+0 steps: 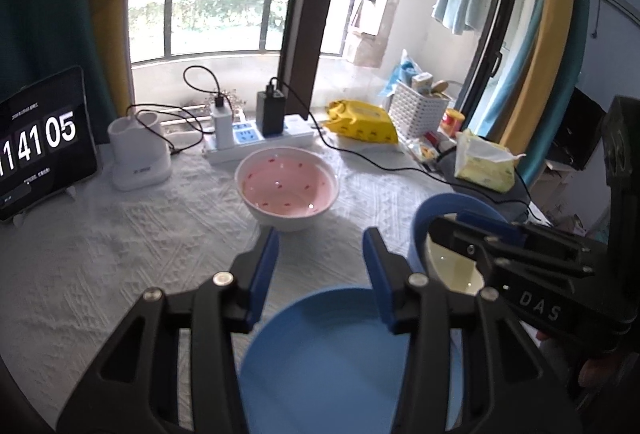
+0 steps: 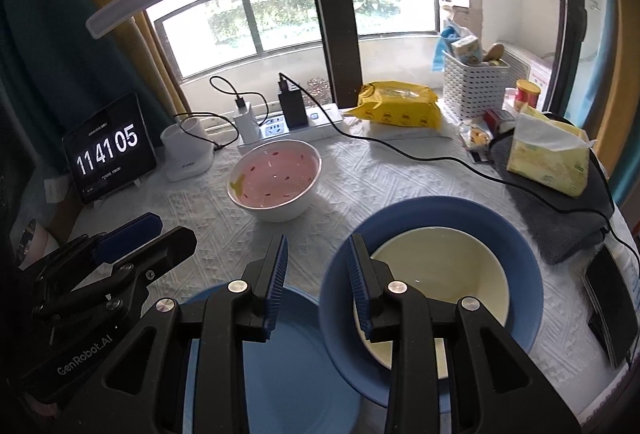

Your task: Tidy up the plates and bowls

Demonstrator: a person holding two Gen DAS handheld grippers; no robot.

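Window light fell across a bench [image 2: 400, 170] spread with a white textured cloth, its far edge lined with a clock tablet [image 2: 108, 150], a power strip [image 2: 292, 126], a yellow wipes pack [image 2: 400, 106] and a white basket [image 2: 476, 86]; a tissue pack [image 2: 548, 158] lay at far right. Clutter was kept to the far edge, which left the near half free for sorting dishes.

Three groups of dishes were visible. A pink bowl [image 2: 276, 178] stood alone at centre, well apart from the others. Near right, a cream bowl [image 2: 440, 274] sat nested inside a larger blue bowl [image 2: 500, 234], small within large, evidently a stack begun by size. Just left of that stack, almost touching it, a blue plate [image 2: 288, 374] lay flat on the cloth, kept separate from the bowls.

The left gripper [image 1: 320, 270] hung over the plate's far rim, jaws released and empty, aimed toward the pink bowl. The right gripper [image 2: 316, 282] hovered above the gap between plate and blue bowl, its right finger [image 2: 358, 282] over that bowl's near-left rim; its jaws stood parted, and I could see nothing pinched between them.

By this reading, the pink bowl remained the one dish unsorted, and both tools pointed obliquely down toward it, a posture suited to gripping a rim.
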